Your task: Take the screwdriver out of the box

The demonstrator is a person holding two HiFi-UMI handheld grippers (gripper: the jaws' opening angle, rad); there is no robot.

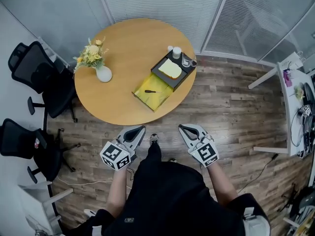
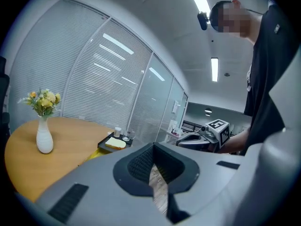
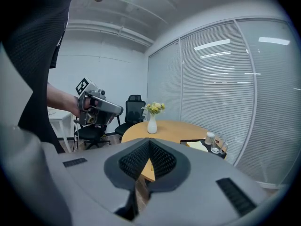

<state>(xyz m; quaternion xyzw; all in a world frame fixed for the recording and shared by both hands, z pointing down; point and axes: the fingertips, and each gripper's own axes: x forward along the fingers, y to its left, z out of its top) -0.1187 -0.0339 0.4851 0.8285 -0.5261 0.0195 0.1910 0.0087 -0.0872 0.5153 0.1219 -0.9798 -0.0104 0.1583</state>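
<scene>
A dark-handled screwdriver (image 1: 150, 91) lies in the open yellow box (image 1: 160, 100) at the near edge of the round wooden table (image 1: 123, 48). Both grippers hang over the floor near my body, well short of the table. The left gripper (image 1: 140, 130) has its jaws together with nothing between them, and so does the right gripper (image 1: 183, 128). In the left gripper view the left gripper (image 2: 153, 147) points past the table's right side. In the right gripper view the right gripper (image 3: 149, 144) faces the table edge. The screwdriver does not show in either gripper view.
A black tray (image 1: 178, 80) with a pale yellow slab and small cups sits just behind the box. A white vase of flowers (image 1: 103, 73) stands at the table's left. Two black office chairs (image 1: 34, 73) are on the left, and a white desk (image 1: 290, 107) on the right.
</scene>
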